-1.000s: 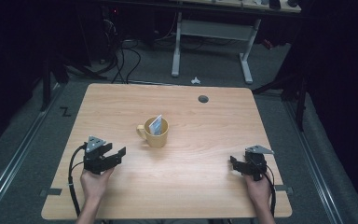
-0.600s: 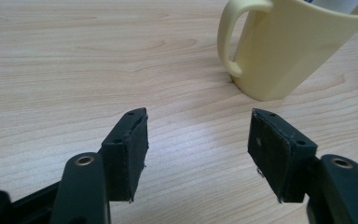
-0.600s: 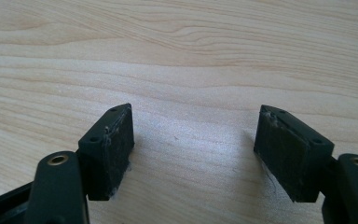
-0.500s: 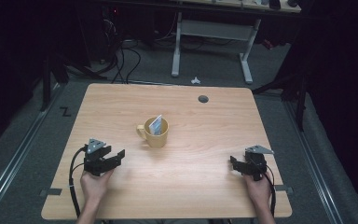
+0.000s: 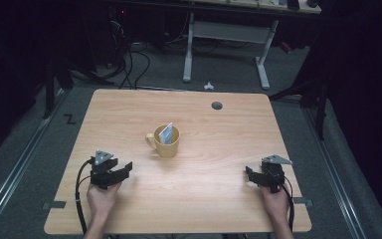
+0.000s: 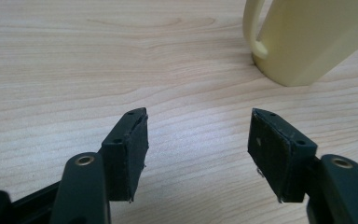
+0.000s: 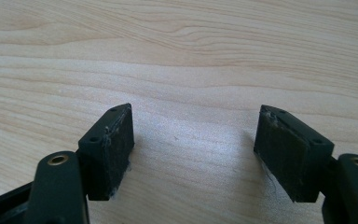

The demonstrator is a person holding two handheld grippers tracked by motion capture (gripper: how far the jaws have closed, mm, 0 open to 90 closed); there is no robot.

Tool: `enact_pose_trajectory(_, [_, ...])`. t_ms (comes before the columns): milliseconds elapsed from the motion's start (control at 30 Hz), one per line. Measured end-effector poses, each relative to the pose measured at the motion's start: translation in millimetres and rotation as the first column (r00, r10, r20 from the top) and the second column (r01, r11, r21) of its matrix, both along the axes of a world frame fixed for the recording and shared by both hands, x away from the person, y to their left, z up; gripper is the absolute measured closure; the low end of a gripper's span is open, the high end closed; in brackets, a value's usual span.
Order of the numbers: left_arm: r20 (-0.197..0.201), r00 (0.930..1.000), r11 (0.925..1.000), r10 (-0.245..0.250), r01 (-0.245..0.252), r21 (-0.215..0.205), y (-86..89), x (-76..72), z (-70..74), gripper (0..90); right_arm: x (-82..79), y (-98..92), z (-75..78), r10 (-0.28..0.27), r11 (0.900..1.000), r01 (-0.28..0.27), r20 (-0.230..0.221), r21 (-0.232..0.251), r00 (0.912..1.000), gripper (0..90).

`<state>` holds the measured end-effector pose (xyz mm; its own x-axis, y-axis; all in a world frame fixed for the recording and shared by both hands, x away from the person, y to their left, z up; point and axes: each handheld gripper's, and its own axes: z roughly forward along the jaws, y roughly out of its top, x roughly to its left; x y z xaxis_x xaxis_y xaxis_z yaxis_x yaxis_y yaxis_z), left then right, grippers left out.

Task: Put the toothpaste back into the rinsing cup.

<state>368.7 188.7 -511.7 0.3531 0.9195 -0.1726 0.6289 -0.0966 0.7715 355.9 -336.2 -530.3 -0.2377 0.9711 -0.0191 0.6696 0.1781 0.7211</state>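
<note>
While the mug [image 5: 165, 143] stands upright near the middle of the table [image 5: 219, 129], with a pale packet [image 5: 166, 133] propped in it and tilting right, neither gripper touches it. Its handle points left, toward the left gripper [image 5: 124, 168], which lies near and left of the mug, jaws apart and aimed right and slightly far at it. In the left gripper view the mug [image 6: 303, 37] sits ahead and to the right of the open jaws, handle foremost. The right gripper [image 5: 248, 175] rests well apart at the near right, jaws also spread, over bare wood. The left hand [image 5: 102, 196] is clearly nearer. Nothing stands between it and the mug; a grommet hole [image 5: 217, 105] lies far off.
</note>
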Motion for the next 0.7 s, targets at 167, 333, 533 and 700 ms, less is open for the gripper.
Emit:
enact_pose_trajectory(167, [-0.009, 0.9999, 0.9999, 0.009, -0.008, 0.011, -2.0, 1.3, -5.6, 38.4, 0.0, 0.0, 0.0, 0.0, 1.0, 0.0, 0.0, 0.0, 1.0, 28.5])
enact_pose_trajectory(333, [-0.016, 0.9998, 0.9994, 0.007, -0.007, 0.034, -5.3, 3.7, -10.6, 38.4, 0.0, 0.0, 0.0, 0.0, 1.0, 0.0, 0.0, 0.0, 1.0, 28.5])
enact_pose_trajectory(533, [-0.02, 0.9998, 0.9986, 0.007, -0.006, 0.053, -9.1, 5.6, -15.3, 38.5, 0.0, 0.0, 0.0, 0.0, 1.0, 0.0, 0.0, 0.0, 1.0, 28.5])
enact_pose_trajectory(700, [-0.025, 0.9996, 0.9978, 0.012, -0.01, 0.066, -10.9, 6.4, -20.1, 38.4, -0.1, 0.0, 0.0, -0.001, 1.0, 0.001, 0.0, 0.0, 1.0, 28.4])
